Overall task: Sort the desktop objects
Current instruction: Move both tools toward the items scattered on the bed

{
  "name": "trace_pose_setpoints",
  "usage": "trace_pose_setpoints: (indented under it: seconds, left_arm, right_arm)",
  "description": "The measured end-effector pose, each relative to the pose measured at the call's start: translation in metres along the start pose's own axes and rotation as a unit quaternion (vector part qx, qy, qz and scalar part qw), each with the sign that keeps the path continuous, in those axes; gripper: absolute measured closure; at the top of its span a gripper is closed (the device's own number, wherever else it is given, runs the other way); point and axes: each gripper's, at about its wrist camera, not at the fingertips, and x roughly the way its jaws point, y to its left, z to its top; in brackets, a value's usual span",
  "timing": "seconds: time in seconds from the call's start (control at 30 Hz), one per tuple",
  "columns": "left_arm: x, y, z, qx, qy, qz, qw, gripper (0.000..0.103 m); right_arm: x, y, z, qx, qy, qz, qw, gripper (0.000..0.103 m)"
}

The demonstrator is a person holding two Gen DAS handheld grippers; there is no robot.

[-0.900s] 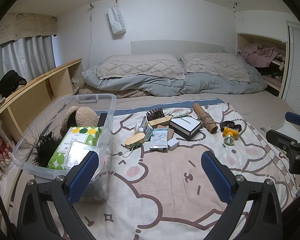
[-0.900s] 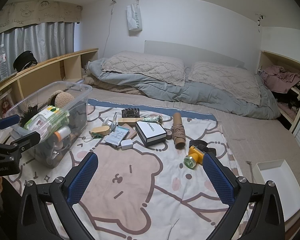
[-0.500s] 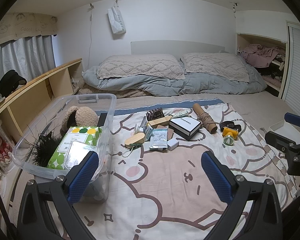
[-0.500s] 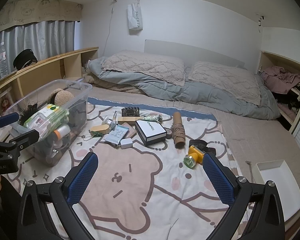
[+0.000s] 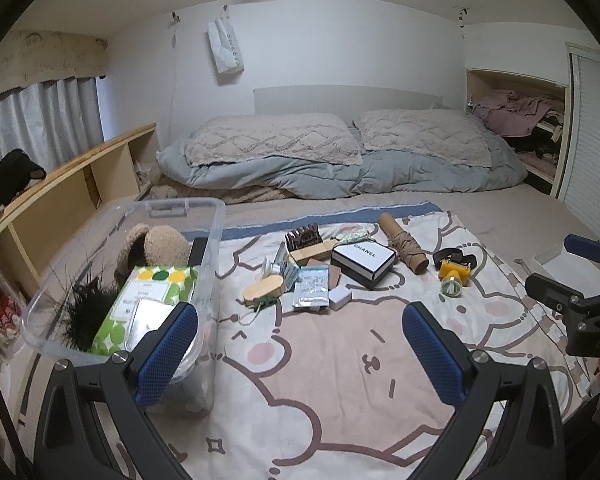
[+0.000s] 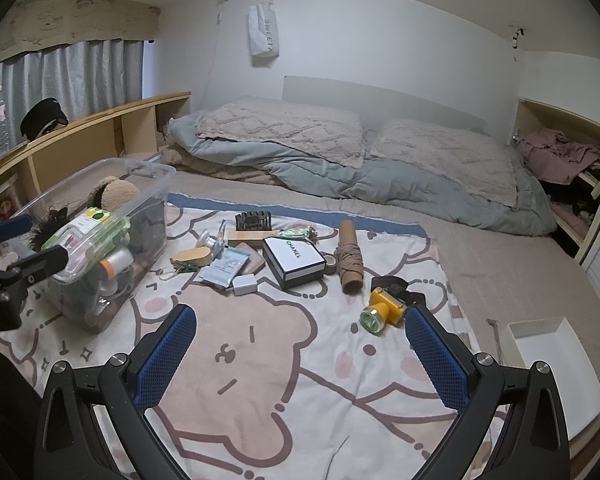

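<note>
Loose items lie on a cartoon blanket (image 5: 320,380): a black-and-white box (image 5: 363,262) (image 6: 294,261), a yellow headlamp (image 5: 453,274) (image 6: 382,312), a cardboard tube wrapped in twine (image 5: 403,242) (image 6: 349,254), a wooden brush (image 5: 264,289), a pale sachet (image 5: 311,290) (image 6: 226,266) and a white charger (image 6: 245,284). My left gripper (image 5: 300,352) hovers open over the blanket's near part, beside the clear bin (image 5: 216,232). Over the blanket, with the headlamp just ahead of its right finger, my right gripper (image 6: 300,354) is open too. Nothing is between either pair of fingers.
The clear bin (image 6: 156,174) at the left holds a green wipes pack (image 5: 148,304), a plush toy and a black feathery item. A white tray (image 6: 548,364) sits at the bed's right edge. Pillows and a grey duvet (image 5: 340,176) lie behind; a wooden shelf (image 5: 60,200) runs along the left.
</note>
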Motion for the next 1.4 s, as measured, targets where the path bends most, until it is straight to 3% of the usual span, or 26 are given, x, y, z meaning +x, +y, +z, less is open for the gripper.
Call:
trace_pose_setpoints:
  seconds: [0.7,0.87,1.2,1.4]
  left_arm:
    - [0.006,-0.026,0.052,0.056,-0.032,-0.015,0.9978,0.000]
    - [0.016,-0.032,0.057,0.047,-0.043,-0.025,0.9976,0.000]
    - [0.061,-0.045,0.044,0.058,-0.042,-0.042,0.9965,0.000]
    - [0.096,-0.063,0.029,0.089,-0.008,-0.065,0.9939,0.000]
  right_arm:
    - [0.010,-0.046,0.005,0.034,0.014,-0.036,0.999,0.000]
    - [0.019,-0.056,0.007,0.039,0.019,-0.042,0.998,0.000]
    - [0.061,-0.084,0.008,0.120,-0.011,-0.032,0.992,0.000]
    - [0.097,-0.070,-0.002,0.064,0.033,-0.045,0.996,0.000]
